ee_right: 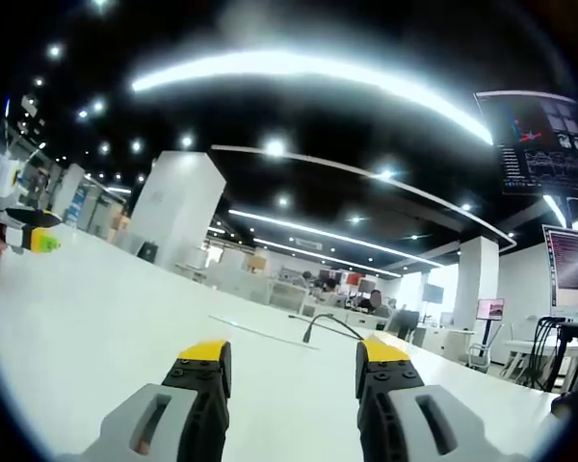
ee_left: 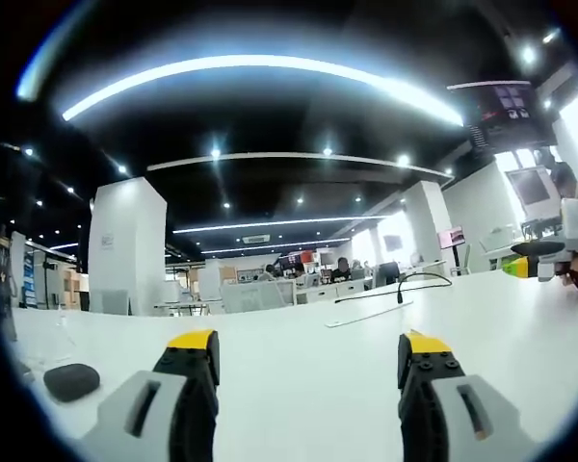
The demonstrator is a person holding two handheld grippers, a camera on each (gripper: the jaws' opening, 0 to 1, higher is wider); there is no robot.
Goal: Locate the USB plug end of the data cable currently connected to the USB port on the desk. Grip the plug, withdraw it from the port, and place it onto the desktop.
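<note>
Two grippers idle, cable plug far across the desk

Both pairs of jaws stand spread with nothing between them, low over the white desk (ee_left: pixel 299 385). Going left to right in the left gripper view: a dark rounded object (ee_left: pixel 71 381) lies near the desk's left side, then the left gripper (ee_left: pixel 310 358) rises from the bottom, and beyond it the data cable (ee_left: pixel 395 287) runs along the far part of the desk, with a short dark plug (ee_left: pixel 400 296) standing upright at a thin slot that is presumably the USB port. At the far right edge the right gripper (ee_left: pixel 520 266) comes into sight, apart from the cable.

In the right gripper view the left gripper (ee_right: pixel 39 241) shows at the far left, the right gripper (ee_right: pixel 294 364) sits at the bottom centre, and the cable (ee_right: pixel 329 325) arcs up from the desk just ahead of it.

By my reading the plug is small, rigid and light, its shell likely smooth; the cord is limp and gives no purchase. The sensible hold is across the plug body, close to the port, pulling straight along its axis. Open desk lies on all sides of the plug, so approach and set-down have plenty of room; the desk's far edge is just behind the cable.
</note>
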